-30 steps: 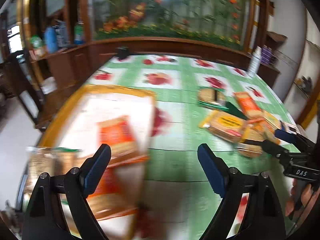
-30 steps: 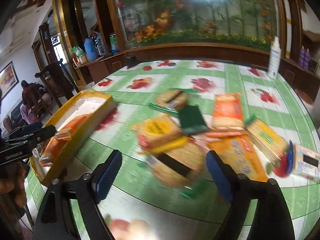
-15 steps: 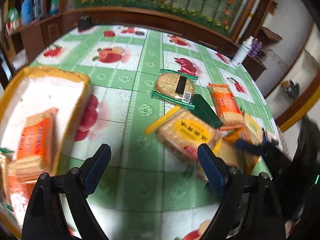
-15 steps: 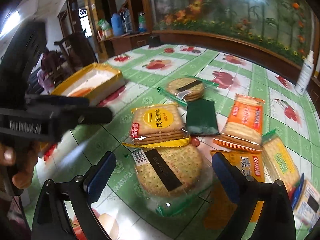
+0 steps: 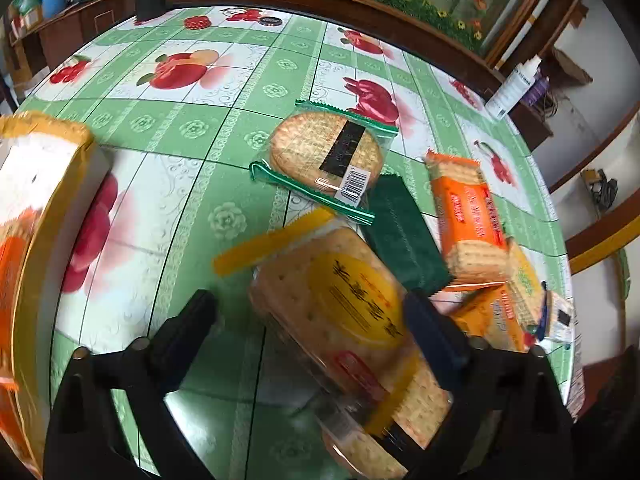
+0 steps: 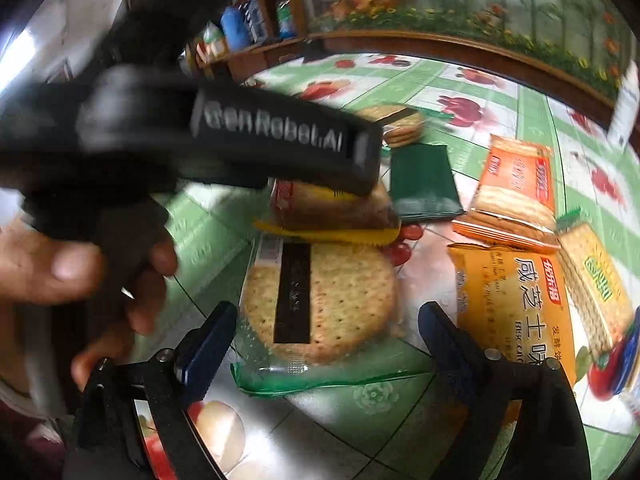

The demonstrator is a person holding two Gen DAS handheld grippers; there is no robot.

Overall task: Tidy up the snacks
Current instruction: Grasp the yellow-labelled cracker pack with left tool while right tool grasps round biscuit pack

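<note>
Several snack packets lie on the green fruit-print tablecloth. My left gripper (image 5: 312, 320) hangs over the yellow-labelled cracker packet (image 5: 340, 304), its jaws opening; the packet sits between the pads, which do not press it. In the right wrist view, my right gripper (image 6: 326, 340) straddles a round cracker packet with a black label (image 6: 320, 300), jaws closing without touching it. The left gripper's black body (image 6: 280, 136) crosses that view above the yellow packet (image 6: 332, 208). The yellow tray (image 5: 44, 184) stands at the left with orange packets inside.
Another round cracker packet (image 5: 324, 152), a dark green packet (image 5: 404, 236) and an orange cracker packet (image 5: 468, 216) lie beyond. An orange-yellow biscuit packet (image 6: 516, 292) sits right of my right gripper. A white bottle (image 5: 516, 84) stands at the table's far right edge. A hand (image 6: 60, 272) holds the left gripper.
My left gripper swung right from the tray to over the yellow cracker packet and its jaws widened. My right gripper sank towards the round packet; the left gripper now crosses its view.
</note>
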